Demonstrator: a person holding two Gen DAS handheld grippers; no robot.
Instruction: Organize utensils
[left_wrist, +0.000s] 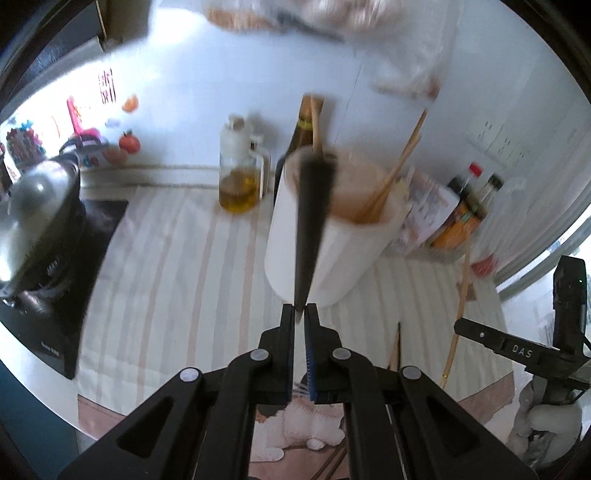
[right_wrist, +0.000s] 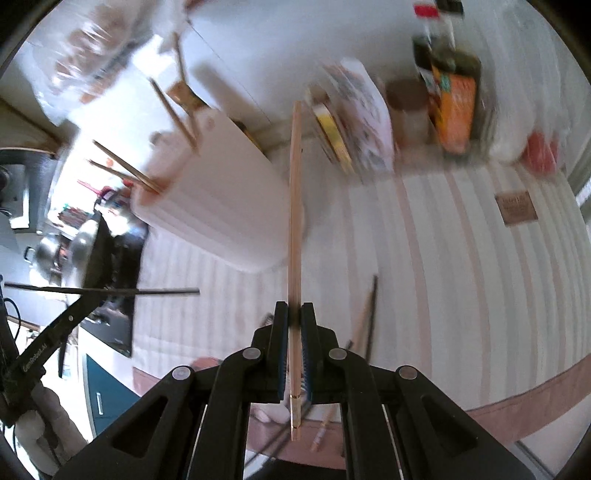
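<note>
My left gripper (left_wrist: 300, 310) is shut on a black chopstick (left_wrist: 312, 229) that points forward toward the mouth of a white cylindrical utensil holder (left_wrist: 332, 254). The holder has several wooden chopsticks (left_wrist: 395, 173) leaning in it. My right gripper (right_wrist: 294, 314) is shut on a light wooden chopstick (right_wrist: 294, 221), held beside the same holder (right_wrist: 221, 206), which lies to its left. The left gripper and its black chopstick (right_wrist: 110, 291) show at the left of the right wrist view. Loose chopsticks (right_wrist: 369, 314) lie on the striped cloth.
An oil jar (left_wrist: 240, 177) and a dark bottle (left_wrist: 306, 125) stand behind the holder. Sauce bottles and packets (left_wrist: 461, 210) crowd the back right by the wall. A black stove with a metal pot (left_wrist: 40, 206) sits at the left. The striped cloth (right_wrist: 461, 258) covers the counter.
</note>
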